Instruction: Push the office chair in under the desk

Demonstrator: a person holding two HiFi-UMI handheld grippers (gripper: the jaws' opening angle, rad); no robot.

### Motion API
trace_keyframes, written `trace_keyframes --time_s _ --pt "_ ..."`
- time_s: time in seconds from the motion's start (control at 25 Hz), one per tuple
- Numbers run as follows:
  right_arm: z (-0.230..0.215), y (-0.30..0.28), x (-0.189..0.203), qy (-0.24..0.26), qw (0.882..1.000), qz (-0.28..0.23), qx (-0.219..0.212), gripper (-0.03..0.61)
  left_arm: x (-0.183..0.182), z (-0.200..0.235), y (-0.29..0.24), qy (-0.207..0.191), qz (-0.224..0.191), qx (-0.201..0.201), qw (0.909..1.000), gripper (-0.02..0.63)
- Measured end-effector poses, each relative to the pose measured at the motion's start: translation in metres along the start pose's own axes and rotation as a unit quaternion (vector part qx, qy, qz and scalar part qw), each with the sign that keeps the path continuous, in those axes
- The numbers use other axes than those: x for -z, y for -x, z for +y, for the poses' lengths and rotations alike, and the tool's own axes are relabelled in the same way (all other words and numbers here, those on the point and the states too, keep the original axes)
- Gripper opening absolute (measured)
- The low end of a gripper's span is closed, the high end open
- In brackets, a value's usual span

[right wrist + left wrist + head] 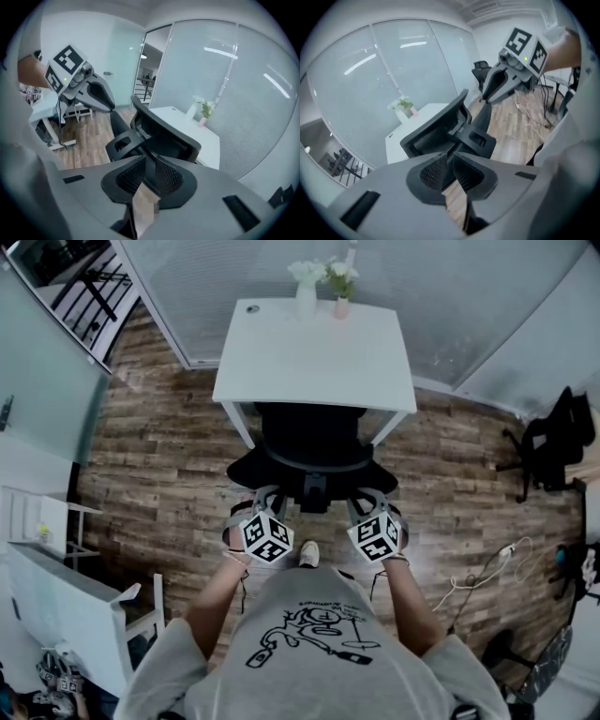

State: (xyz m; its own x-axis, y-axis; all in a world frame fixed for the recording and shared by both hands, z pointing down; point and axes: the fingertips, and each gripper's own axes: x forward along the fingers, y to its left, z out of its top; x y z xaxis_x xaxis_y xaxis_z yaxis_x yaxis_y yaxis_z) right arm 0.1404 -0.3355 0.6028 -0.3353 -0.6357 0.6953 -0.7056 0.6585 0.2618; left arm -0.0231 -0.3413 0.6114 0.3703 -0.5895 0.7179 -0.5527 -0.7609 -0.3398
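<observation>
Grip: left hand-held gripper [451, 161] and right hand-held gripper [149, 168] had jaws drawn nearly together, apparently nipping the office chair [314, 442] back rim | Place: chair stood part-way under the desk [309, 352] near edge | Advice: a level, equal, centred push looked best.

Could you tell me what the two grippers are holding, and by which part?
Nothing: the left gripper and right gripper are empty, jaws together, behind the black office chair.
</observation>
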Motion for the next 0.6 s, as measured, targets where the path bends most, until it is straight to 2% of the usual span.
trace_keyframes --time_s 0.08,0.2,0.36,0.48,0.6 --pt "0.002 0.012 -0.018 -0.042 0.999 -0.035 -0.004 0.078 -0.017 -0.001 0.016 0.064 -0.043 0.020 0.9968 0.035" --pt "0.006 0.036 -0.050 -0.091 0.992 -0.090 -0.014 0.065 -0.043 0.005 0.045 0.146 -0.110 0.038 0.9825 0.020" --pt "0.015 0.069 -0.086 -0.135 0.978 -0.153 -0.038 0.056 -0.073 0.015 0.084 0.179 -0.177 0.025 0.9676 0.003" --pt "0.020 0.091 -0.107 -0.164 0.966 -0.193 -0.053 0.052 -0.092 0.017 0.108 0.216 -0.227 0.043 0.9488 0.003" --pt "0.025 0.112 -0.128 -0.180 0.955 -0.226 -0.066 0.051 -0.106 0.019 0.129 0.244 -0.260 0.062 0.9322 0.002"
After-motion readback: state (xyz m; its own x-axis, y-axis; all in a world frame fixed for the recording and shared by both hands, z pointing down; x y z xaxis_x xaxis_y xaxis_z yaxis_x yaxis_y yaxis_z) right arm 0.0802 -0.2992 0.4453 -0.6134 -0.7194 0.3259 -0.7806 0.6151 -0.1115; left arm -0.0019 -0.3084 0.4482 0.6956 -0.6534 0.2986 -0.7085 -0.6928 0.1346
